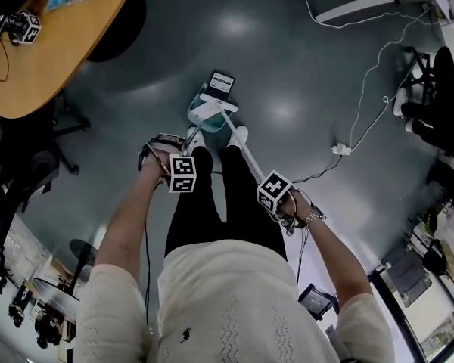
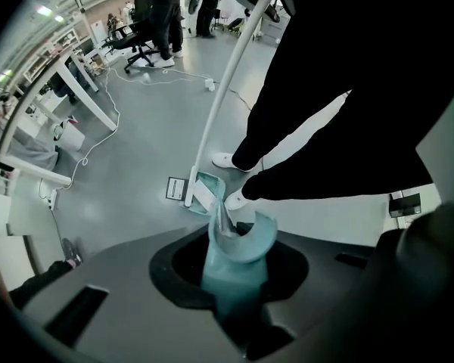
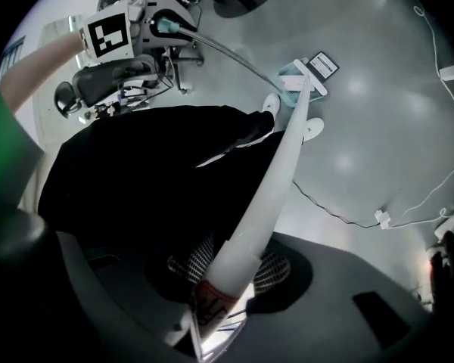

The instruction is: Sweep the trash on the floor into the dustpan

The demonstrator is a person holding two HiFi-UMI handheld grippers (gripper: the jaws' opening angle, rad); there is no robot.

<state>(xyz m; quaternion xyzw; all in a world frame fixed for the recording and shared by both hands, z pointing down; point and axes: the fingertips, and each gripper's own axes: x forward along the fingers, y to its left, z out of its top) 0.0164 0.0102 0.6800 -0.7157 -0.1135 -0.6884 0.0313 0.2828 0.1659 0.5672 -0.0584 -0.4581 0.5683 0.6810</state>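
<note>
Broom and dustpan held at a piece of trash on the grey floor
The floor point(image 1: 303, 59) spreads wide around the person's white shoes point(image 1: 238, 136). The right gripper point(image 3: 216, 297) is clamped on the top end of the white broom point(image 3: 280, 172), which slants down to the dustpan. The left gripper point(image 2: 234, 278) is closed on the teal handle of the dustpan point(image 1: 200, 116), set just ahead of the shoes. The trash point(image 1: 222, 82), a small dark card with a white label, lies on the floor just beyond the broom head, beside the pan
</note>
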